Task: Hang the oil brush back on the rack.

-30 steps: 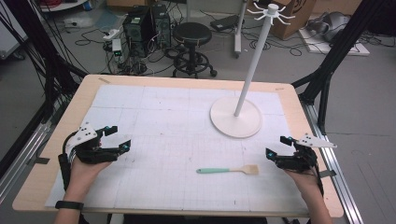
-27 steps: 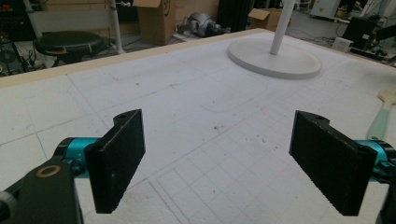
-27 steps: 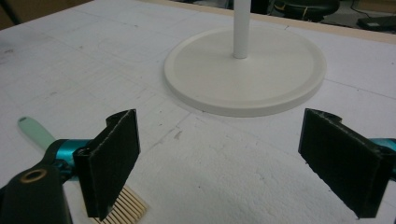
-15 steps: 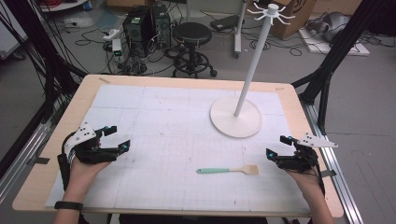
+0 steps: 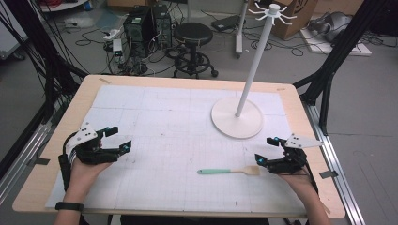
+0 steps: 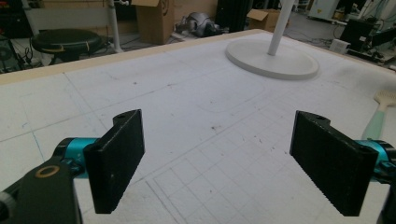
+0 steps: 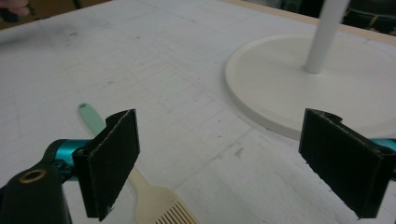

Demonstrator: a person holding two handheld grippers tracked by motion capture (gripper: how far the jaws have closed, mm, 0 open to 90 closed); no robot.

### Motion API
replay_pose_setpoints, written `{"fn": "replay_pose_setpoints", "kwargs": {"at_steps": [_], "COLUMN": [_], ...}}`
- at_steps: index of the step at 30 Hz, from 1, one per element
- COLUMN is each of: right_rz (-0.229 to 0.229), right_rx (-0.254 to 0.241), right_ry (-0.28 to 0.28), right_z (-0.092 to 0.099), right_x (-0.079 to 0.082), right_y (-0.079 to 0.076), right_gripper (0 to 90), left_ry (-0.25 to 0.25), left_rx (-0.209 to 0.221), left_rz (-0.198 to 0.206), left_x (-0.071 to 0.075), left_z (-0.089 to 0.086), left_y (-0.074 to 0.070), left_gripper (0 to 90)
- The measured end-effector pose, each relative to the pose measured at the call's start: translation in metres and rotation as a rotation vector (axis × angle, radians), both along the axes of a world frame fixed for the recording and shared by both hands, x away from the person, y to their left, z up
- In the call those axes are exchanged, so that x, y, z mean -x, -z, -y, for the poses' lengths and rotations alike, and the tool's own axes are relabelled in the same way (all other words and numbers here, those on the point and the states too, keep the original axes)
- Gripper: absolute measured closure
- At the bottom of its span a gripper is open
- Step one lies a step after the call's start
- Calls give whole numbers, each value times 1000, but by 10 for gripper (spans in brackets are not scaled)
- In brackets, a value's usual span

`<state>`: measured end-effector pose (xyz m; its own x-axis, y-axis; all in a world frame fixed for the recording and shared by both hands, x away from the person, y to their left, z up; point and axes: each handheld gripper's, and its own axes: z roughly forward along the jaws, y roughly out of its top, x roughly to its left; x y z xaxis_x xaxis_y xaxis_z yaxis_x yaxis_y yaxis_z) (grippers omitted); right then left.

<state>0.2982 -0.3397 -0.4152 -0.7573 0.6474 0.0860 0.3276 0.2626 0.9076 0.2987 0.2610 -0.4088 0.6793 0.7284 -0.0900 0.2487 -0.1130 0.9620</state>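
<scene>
**Both grippers idle, jaws apart; spatula flat beside the right jaws**

1. Left gripper (image 5: 119, 140). I hold it low over the white mat (image 5: 178, 126) near the table's (image 5: 51, 173) left edge. In the left gripper view its two jaws stand wide apart with nothing between them but bare gridded mat. Ahead of the jaws and to their right I see the stand's (image 6: 272, 58) round base; at the far right edge of that view, beyond the right jaw, part of the spatula (image 6: 379, 116) shows.

2. Right gripper (image 5: 265, 150). I hold it low near the table's right edge. Its jaws are also wide apart and clamp nothing. In the right gripper view the stand base (image 7: 317, 84) lies ahead of the gap and toward the right jaw, with its white pole rising out of the top of the view.

3. Spatula (image 5: 228, 171). It lies flat on the mat, just beside the right gripper's jaw tips and well apart from the left gripper. In the high view its long axis runs roughly side to side across the table: the pale slotted head points toward the right gripper, the mint-green handle points away toward the left gripper. In the right gripper view the head (image 7: 161, 210) sits just inside the left jaw, near its base, and the handle runs out past that jaw, up and to the left. I cannot tell whether the jaw touches the spatula.
</scene>
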Motion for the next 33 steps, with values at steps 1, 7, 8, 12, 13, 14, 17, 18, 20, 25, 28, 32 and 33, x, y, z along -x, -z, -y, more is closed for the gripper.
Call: {"fn": "replay_pose_setpoints", "kwargs": {"at_steps": [1,7,8,12,13,14,17,18,20,25,28,32,33], "right_rz": [1,-37,-37,-55,-63,-66,-81,-81,-95,-118,-126,-150,-144], "right_rx": [7,56,56,73,86,89,113,113,127,165,185,229,237], "right_ry": [-20,-122,-122,-152,-167,-176,-218,-218,-246,-310,-334,-356,-357], "right_z": [-3,-22,-22,-32,-37,-39,-48,-48,-53,-61,-64,-69,-70], "right_x": [-1,-5,-5,-7,-8,-8,-8,-8,-8,-7,-7,-7,-7], "right_y": [0,6,6,10,11,12,16,16,18,23,25,29,30], "right_gripper": [114,114,114,114,123,130,155,155,177,313,341,429,447], "left_ry": [2,5,5,5,7,8,10,11,10,6,8,6,6], "left_rx": [4,0,0,0,0,-2,-1,-1,-1,-6,-9,-7,-6], "left_rz": [-1,-6,-6,-5,-7,-7,-7,-8,-9,-12,-13,-13,-14], "left_x": [0,-1,-1,-1,-1,-1,-1,-1,-1,-1,-1,-1,-1], "left_z": [0,1,1,1,2,2,3,3,3,3,3,3,3], "left_y": [0,0,0,0,0,0,0,0,0,1,1,1,1], "left_gripper": [185,184,185,184,185,184,184,184,184,184,184,184,184]}}
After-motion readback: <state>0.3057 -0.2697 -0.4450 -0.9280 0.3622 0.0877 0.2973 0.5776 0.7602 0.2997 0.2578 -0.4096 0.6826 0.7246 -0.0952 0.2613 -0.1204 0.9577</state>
